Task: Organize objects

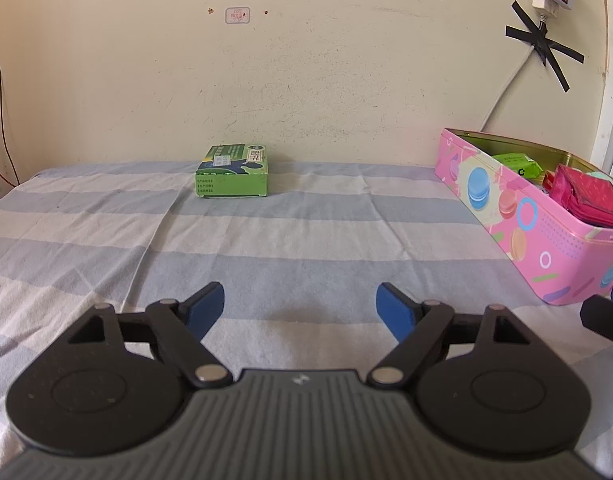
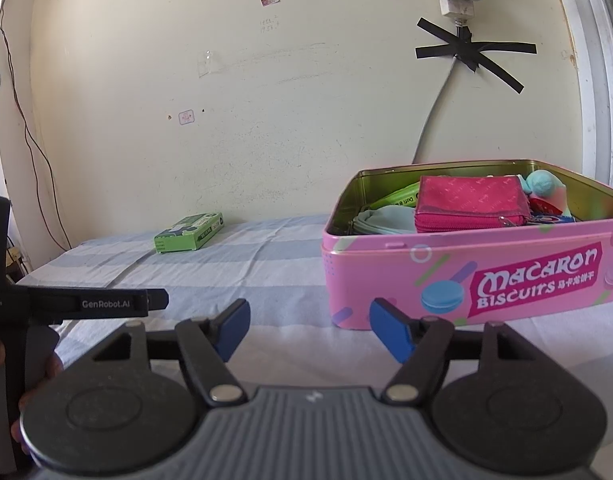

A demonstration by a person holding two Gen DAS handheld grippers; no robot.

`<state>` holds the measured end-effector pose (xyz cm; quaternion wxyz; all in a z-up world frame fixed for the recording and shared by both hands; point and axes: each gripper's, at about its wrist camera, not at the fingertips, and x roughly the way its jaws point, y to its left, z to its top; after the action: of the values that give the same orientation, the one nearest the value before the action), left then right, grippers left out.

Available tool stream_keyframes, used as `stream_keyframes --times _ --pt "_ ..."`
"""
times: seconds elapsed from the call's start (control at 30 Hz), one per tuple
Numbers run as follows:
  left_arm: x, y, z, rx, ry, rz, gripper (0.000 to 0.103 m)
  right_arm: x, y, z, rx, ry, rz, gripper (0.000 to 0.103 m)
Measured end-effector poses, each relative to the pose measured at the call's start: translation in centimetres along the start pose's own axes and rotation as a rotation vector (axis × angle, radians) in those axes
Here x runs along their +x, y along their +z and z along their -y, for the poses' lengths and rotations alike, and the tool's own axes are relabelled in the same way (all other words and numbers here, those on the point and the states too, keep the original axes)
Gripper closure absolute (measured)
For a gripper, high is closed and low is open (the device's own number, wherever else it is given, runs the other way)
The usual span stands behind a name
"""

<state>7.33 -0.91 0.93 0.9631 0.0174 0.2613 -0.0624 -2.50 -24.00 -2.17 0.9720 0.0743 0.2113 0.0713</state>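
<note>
Green box (image 1: 232, 171) left outside pink tin (image 2: 466, 276), presumably awaiting storage; left gripper (image 1: 300, 312) and right gripper (image 2: 309, 330) held with fingers spread, empty.

Ahead of my left gripper (image 1: 300, 312), striped cloth (image 1: 266, 240) lies open up to the green box (image 1: 232, 176) at the far wall. On the right, the pink tin (image 2: 466, 276) stands just beyond my right gripper (image 2: 309, 328), blocking forward travel.
</note>
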Motion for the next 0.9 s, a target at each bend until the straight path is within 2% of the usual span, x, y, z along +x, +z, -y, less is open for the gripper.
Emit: stream_keyframes --times 0.9 --pt "-0.01 0.08 0.09 -0.001 0.001 0.0 0.018 0.02 -0.06 0.12 0.013 0.014 -0.002 0.031"
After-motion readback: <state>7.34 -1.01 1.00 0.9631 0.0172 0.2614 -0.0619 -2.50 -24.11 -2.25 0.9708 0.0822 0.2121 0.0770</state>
